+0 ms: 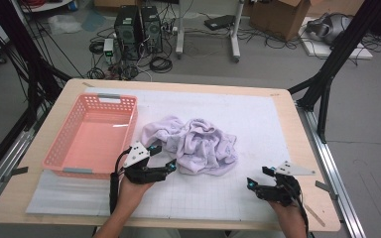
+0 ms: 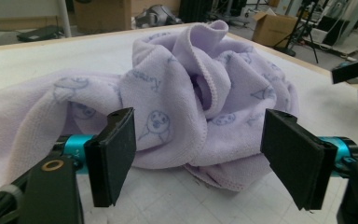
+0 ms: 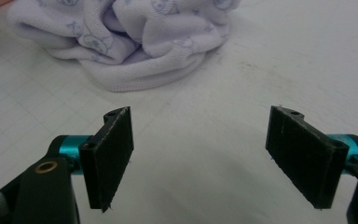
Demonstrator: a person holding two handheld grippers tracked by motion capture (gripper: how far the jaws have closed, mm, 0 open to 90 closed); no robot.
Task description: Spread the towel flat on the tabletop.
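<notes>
Carrying a white gridded mat (image 1: 258, 119) on the wooden desk (image 1: 74, 87); bearing a pink basket (image 1: 92, 135) and crumpled lilac towel (image 1: 198, 144).

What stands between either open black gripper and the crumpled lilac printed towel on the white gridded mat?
Nothing visible. The left gripper sits right at the crumpled lilac printed towel, jaws open at its near edge. The right gripper is farther off, with bare white gridded mat between it and the towel.

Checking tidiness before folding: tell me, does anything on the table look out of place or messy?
Only the lilac towel: it lies crumpled in a heap on the white mat, beside the empty pink basket. Nothing looks spilled or damaged.
</notes>
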